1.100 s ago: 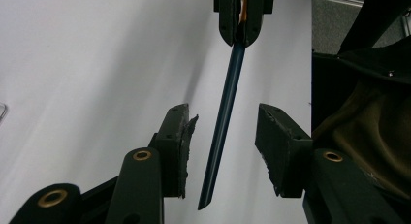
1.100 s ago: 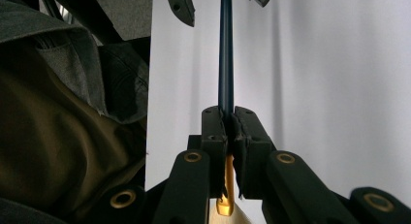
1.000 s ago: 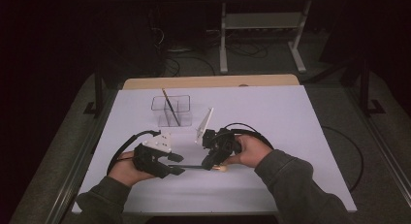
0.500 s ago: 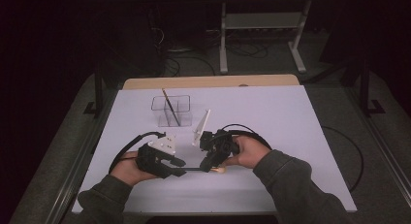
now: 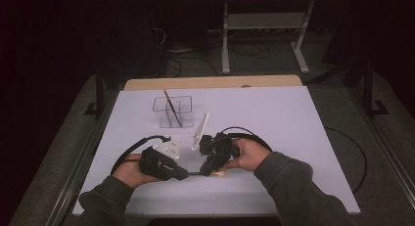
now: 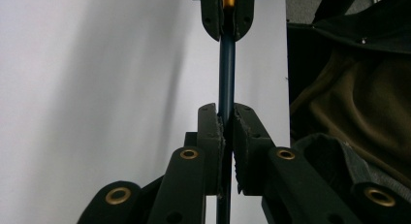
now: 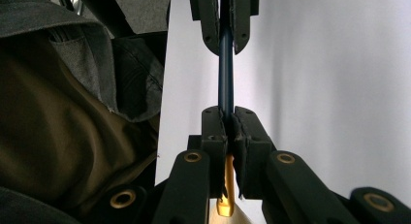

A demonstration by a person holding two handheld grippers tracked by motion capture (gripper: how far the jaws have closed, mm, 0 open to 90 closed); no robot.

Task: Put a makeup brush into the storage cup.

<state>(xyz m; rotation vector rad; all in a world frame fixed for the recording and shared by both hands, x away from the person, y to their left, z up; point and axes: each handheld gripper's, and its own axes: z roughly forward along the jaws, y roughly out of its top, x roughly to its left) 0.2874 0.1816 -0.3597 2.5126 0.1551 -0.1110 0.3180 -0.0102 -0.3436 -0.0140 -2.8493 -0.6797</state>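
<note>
A thin brush with a dark blue handle point(image 6: 227, 73) and a gold ferrule point(image 7: 227, 185) hangs level just above the white table, near its front edge. My left gripper point(image 6: 227, 122) is shut on the handle's end. My right gripper point(image 7: 227, 120) is shut where the handle meets the ferrule. Seen from above, the left gripper point(image 5: 182, 175) and right gripper point(image 5: 206, 170) face each other tip to tip, a short stretch of handle point(image 5: 194, 173) between them. The pale brush tip point(image 5: 220, 173) sticks out past the right gripper.
A clear two-part box point(image 5: 173, 112) stands behind the grippers at mid-table with another thin dark brush point(image 5: 171, 107) leaning in it. Black cables point(image 5: 244, 135) loop on the white tabletop point(image 5: 293, 138). The person's sleeve point(image 6: 349, 107) lies close beside the jaws.
The left gripper has slid slightly nearer the front edge and toward the right gripper. The brush stays held between both; the right hand has barely moved.
</note>
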